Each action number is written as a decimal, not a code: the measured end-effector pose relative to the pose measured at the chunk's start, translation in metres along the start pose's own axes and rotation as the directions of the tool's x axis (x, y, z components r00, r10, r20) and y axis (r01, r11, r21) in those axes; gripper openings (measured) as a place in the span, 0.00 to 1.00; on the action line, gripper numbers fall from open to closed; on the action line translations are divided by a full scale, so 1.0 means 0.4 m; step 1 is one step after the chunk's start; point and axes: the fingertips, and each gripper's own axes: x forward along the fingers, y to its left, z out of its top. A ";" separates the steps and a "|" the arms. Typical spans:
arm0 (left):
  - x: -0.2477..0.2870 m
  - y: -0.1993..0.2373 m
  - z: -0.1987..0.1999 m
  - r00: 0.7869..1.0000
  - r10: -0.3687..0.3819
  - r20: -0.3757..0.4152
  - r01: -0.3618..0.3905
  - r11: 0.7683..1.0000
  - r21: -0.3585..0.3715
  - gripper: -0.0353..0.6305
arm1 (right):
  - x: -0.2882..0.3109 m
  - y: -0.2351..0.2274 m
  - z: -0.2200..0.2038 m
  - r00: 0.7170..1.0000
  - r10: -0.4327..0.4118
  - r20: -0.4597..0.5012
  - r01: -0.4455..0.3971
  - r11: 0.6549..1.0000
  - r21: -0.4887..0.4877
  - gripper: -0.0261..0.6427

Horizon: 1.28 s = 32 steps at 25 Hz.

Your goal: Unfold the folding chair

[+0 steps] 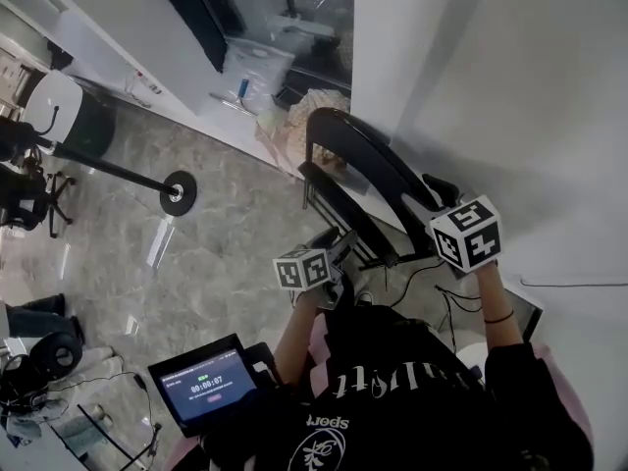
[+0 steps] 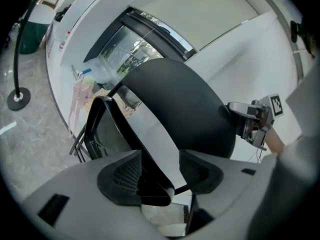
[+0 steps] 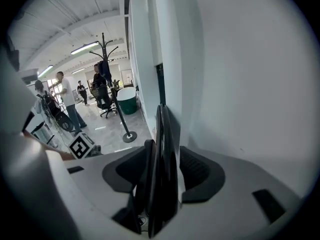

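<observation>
On marble floor by white wall: folding chair.

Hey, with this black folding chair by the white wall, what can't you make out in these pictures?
The black folding chair: right gripper view shows it edge-on, seat and back indistinguishable; its lower part behind the grey body of the right claw.
Writing on the black tablet screen: head view, too small.
The people in the distance: right gripper view, too small.
</observation>
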 end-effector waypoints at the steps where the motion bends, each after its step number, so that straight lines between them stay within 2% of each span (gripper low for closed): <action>1: 0.012 0.012 -0.002 1.000 -0.005 -0.011 0.004 1.000 -0.022 0.38 | 0.013 0.001 0.004 1.000 0.013 -0.015 -0.013 1.000 -0.005 0.33; 4: 0.051 0.035 -0.025 0.997 -0.041 -0.063 0.036 0.996 -0.078 0.41 | 0.045 0.004 0.016 0.998 0.053 -0.041 -0.053 0.998 0.022 0.33; 7: 0.094 0.073 -0.042 0.992 -0.033 -0.119 0.021 0.995 -0.101 0.43 | 0.073 0.002 0.025 0.995 0.081 -0.065 -0.078 0.995 0.055 0.33; 15: 0.196 0.129 -0.080 0.983 -0.037 -0.182 -0.006 0.973 -0.230 0.44 | 0.134 0.012 0.000 0.984 0.101 -0.146 -0.099 0.995 0.019 0.33; 17: 0.211 0.134 -0.076 0.983 -0.049 -0.178 0.001 0.966 -0.258 0.44 | 0.142 0.012 -0.007 0.980 0.092 -0.175 -0.092 0.996 0.009 0.32; 19: 0.226 0.137 -0.061 0.985 -0.065 -0.157 0.015 0.954 -0.300 0.44 | 0.146 0.008 -0.009 0.978 0.081 -0.192 -0.080 0.997 0.012 0.25; 21: 0.243 0.136 -0.043 0.988 -0.079 -0.133 0.029 0.941 -0.338 0.44 | 0.145 0.009 -0.011 0.976 0.091 -0.199 -0.087 0.996 0.029 0.22; 27: 0.284 0.164 -0.024 0.989 -0.049 -0.138 -0.004 0.932 -0.363 0.44 | 0.164 0.013 -0.029 0.963 0.105 -0.249 -0.102 0.994 0.024 0.20; 30: 0.273 0.168 -0.026 0.994 -0.047 -0.099 0.001 0.907 -0.421 0.37 | 0.159 0.017 -0.034 0.958 0.089 -0.274 -0.092 0.996 0.002 0.20; 32: 0.271 0.169 -0.025 0.997 -0.047 -0.067 0.012 0.889 -0.458 0.36 | 0.164 0.021 -0.045 0.945 0.115 -0.306 -0.120 0.993 0.005 0.20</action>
